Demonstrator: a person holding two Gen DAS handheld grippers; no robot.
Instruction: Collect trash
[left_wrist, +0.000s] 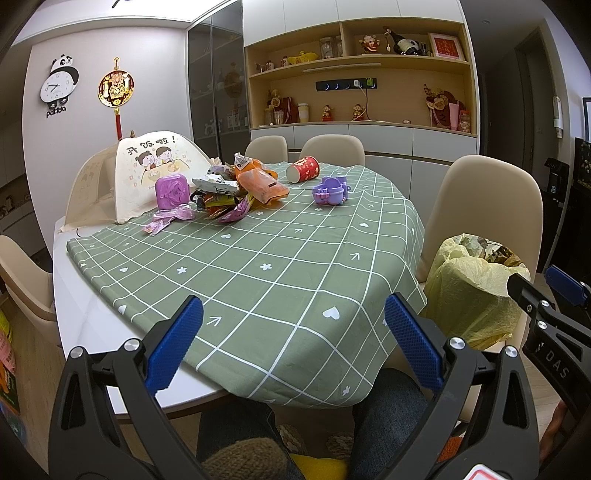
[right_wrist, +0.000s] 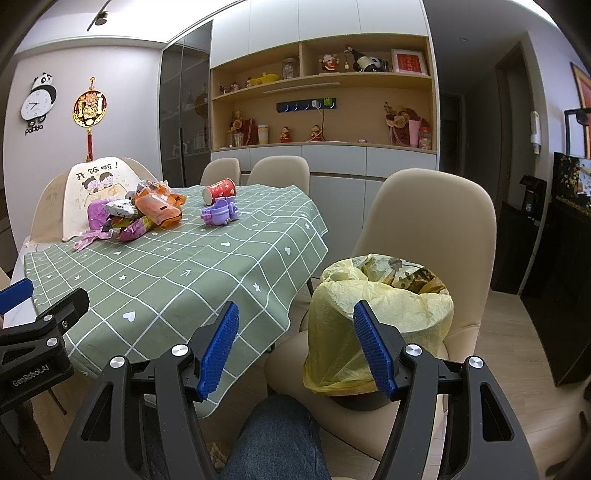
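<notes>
A pile of snack wrappers (left_wrist: 236, 188) (right_wrist: 147, 212) lies at the far left of the green checked tablecloth (left_wrist: 258, 266). A red paper cup (left_wrist: 303, 168) (right_wrist: 219, 191) lies on its side behind it. A bin lined with a yellow bag (left_wrist: 469, 288) (right_wrist: 384, 306) stands on a beige chair to the right, with some trash inside. My left gripper (left_wrist: 293, 339) is open and empty over the near table edge. My right gripper (right_wrist: 295, 347) is open and empty in front of the bin.
A purple box (left_wrist: 171, 192), a purple toy (left_wrist: 330, 189) (right_wrist: 220, 211) and a folding food cover (left_wrist: 147, 173) are on the table. Beige chairs (right_wrist: 424, 229) surround it. My knees (right_wrist: 277, 439) are below. Shelves stand behind.
</notes>
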